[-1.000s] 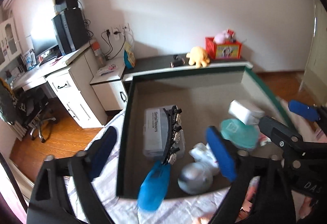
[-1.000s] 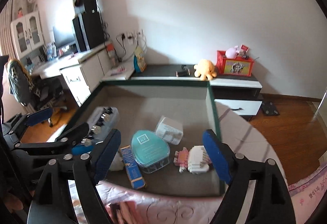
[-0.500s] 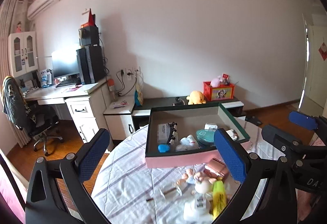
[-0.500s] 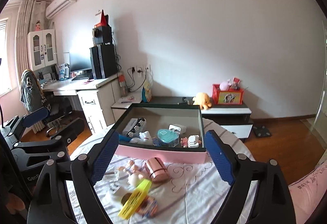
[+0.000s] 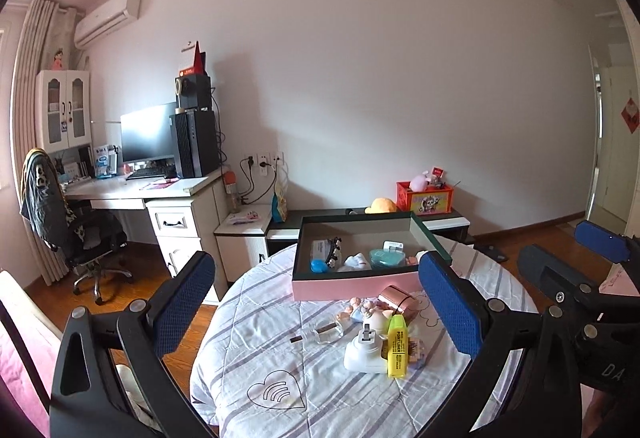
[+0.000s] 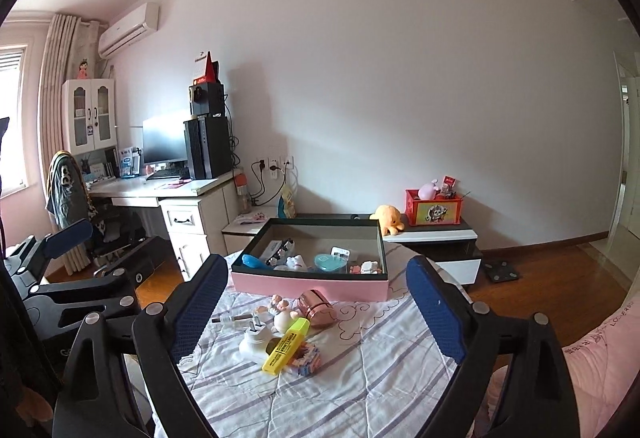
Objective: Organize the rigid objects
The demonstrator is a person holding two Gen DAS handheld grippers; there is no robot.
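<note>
A pink box [image 5: 352,281] [image 6: 312,284] with a dark rim stands at the far side of the round table [image 5: 256,338] [image 6: 360,390]. Inside lie a blue item, a teal case [image 6: 329,263] and several other small things. In front of the box, on the striped cloth, sit a yellow highlighter [image 5: 397,346] [image 6: 286,345], a white plug [image 5: 362,353] [image 6: 253,340], a rose-gold cylinder [image 5: 398,300] [image 6: 317,308], small dolls [image 5: 362,312] and a clear bottle [image 5: 324,333]. My left gripper [image 5: 316,312] and right gripper [image 6: 318,312] are both open, empty and held back from the pile.
A desk [image 5: 160,190] with monitor and computer tower stands at the left, with an office chair [image 5: 76,234] beside it. A low cabinet [image 6: 432,234] behind the table carries a red crate [image 6: 434,207] and a yellow plush. Wooden floor [image 6: 552,274] lies to the right.
Both grippers have pulled back and up from inside the box, leaving the blue item in it. The whole table and the pile in front of the box have come into view.
</note>
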